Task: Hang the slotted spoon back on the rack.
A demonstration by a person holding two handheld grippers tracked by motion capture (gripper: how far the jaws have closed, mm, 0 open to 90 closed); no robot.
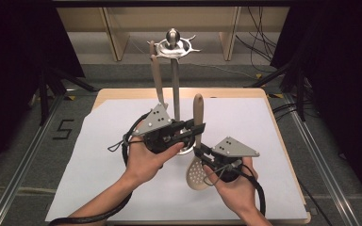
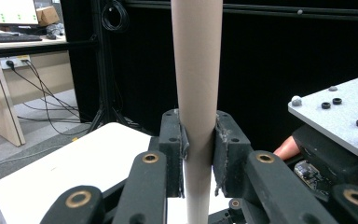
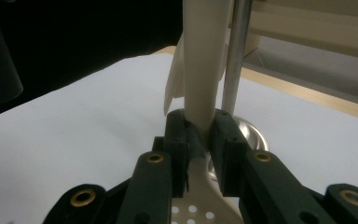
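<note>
A wooden table (image 1: pixel 283 141) covered with a white sheet (image 1: pixel 108 155) carries a metal utensil stand (image 1: pixel 174 70), its pole rising from a round base to a ring of hooks from which a beige utensil (image 1: pixel 156 75) hangs. Just in front of the stand, a beige slotted spoon (image 1: pixel 197 155) is held upright above the sheet, perforated bowl down and handle up. The left gripper (image 1: pixel 199 128) pinches its handle higher up, while the right gripper (image 1: pixel 199 151) pinches the neck just above the bowl.
</note>
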